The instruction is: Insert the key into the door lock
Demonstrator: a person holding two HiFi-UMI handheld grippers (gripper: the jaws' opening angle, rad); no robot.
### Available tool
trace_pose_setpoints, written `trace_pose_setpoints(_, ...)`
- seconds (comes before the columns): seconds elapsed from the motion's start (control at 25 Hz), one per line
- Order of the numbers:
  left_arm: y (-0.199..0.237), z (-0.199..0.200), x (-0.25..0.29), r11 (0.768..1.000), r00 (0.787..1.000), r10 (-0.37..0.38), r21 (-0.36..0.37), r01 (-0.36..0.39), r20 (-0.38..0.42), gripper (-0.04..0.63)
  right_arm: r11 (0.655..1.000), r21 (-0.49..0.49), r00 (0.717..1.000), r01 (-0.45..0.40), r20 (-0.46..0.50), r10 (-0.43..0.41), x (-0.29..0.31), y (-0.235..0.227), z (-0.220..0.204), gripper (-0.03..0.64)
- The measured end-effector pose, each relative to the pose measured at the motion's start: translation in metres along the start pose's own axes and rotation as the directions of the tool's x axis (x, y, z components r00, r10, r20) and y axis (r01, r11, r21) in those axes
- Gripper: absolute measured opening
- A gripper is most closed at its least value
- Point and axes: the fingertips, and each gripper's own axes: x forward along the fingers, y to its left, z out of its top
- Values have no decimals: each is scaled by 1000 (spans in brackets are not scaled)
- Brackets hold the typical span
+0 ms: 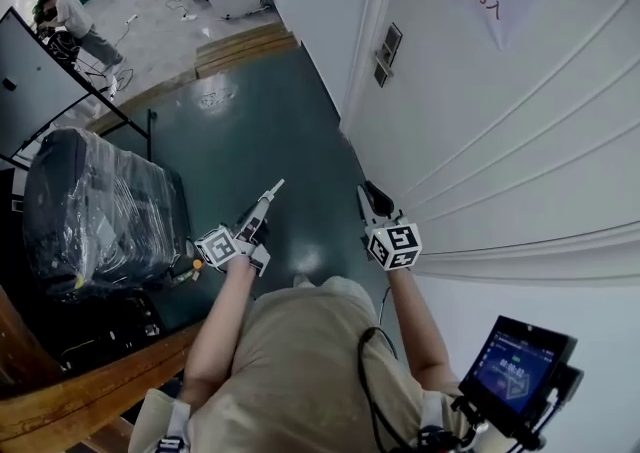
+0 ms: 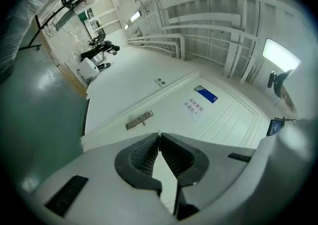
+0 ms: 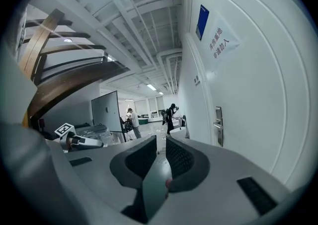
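Pale sliver at the closed tips of the left gripper: too small to tell if it is a key. Lock plate too small to make out any keyhole. Door cut off at head view's top edge.

My left gripper is held out about level ahead of me, its jaws closed tip to tip in the left gripper view. My right gripper sits just beside it, tipped slightly downward, jaws parted by a narrow gap with nothing between them. Both bare forearms, the left forearm and the right forearm, reach forward from my torso.
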Motion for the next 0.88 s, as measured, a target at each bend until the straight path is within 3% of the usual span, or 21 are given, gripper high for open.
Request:
trace_pose_setpoints(0.2, 17, 6, 5, 998, 1000, 13, -60, -14, -18, 34, 999, 17, 1000, 30, -1, -30, 12, -2, -6, 61)
trace_pose_setpoints(0.52, 27, 15, 26, 996, 999, 16, -91, -19, -31, 34, 999, 37, 999, 32, -21, -31, 30, -17, -9, 61)
trace_pose_setpoints(0.88, 6, 33, 87, 997, 1000, -12, -76, 10, -27, 34, 1000, 4, 1000, 19, 6, -19, 59, -66, 34, 61)
